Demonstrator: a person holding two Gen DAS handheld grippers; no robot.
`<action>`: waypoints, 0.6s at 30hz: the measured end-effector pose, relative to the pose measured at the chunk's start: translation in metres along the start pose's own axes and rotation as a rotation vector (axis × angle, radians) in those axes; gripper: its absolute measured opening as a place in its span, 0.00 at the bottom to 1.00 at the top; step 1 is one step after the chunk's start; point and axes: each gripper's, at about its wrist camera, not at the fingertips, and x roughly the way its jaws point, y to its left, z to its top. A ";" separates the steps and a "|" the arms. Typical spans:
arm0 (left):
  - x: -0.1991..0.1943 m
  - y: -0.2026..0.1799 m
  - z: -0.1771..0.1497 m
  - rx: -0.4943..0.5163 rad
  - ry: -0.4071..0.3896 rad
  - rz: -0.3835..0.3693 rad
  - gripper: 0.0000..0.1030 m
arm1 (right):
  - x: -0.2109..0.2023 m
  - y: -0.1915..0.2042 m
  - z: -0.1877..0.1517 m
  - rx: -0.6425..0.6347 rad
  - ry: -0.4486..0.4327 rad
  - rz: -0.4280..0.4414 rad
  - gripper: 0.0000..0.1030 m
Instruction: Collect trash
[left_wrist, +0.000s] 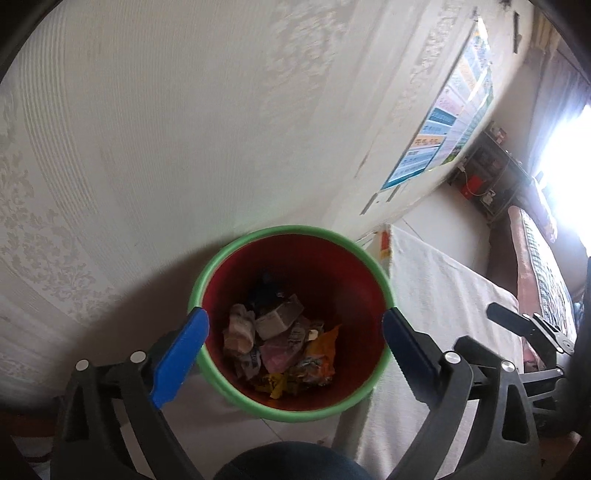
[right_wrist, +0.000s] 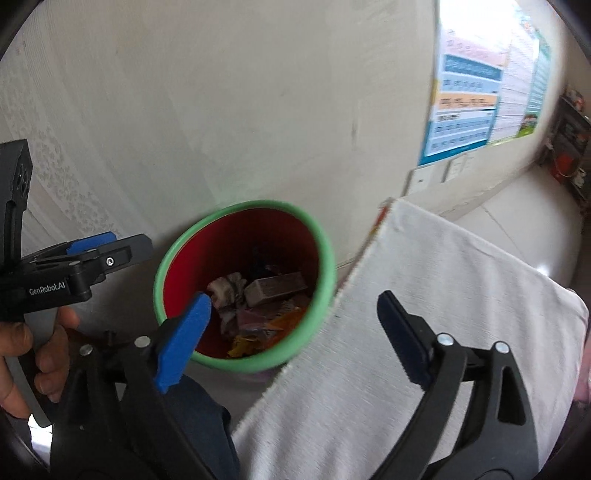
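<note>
We work beside the pale wall (left_wrist: 184, 129) and the white cloth-covered surface (right_wrist: 443, 295). Between them stands the bin (left_wrist: 221, 254), red inside with a green rim, holding the trash (left_wrist: 280, 343): crumpled wrappers and a small box. We hold the left gripper (left_wrist: 295, 332) directly over the bin mouth, jaws spread wide, nothing between them. The right gripper (right_wrist: 291, 314), equally wide and empty, straddles the rim. Before withdrawing, we confirm no wrapper clings to either pad.
</note>
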 end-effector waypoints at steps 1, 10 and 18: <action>-0.003 -0.005 -0.001 0.006 -0.005 -0.005 0.90 | -0.008 -0.004 -0.003 0.008 -0.009 -0.009 0.90; -0.023 -0.069 -0.025 0.104 -0.041 -0.058 0.91 | -0.076 -0.063 -0.051 0.099 -0.080 -0.113 0.95; -0.036 -0.150 -0.065 0.281 -0.073 -0.115 0.92 | -0.128 -0.116 -0.106 0.177 -0.131 -0.228 0.95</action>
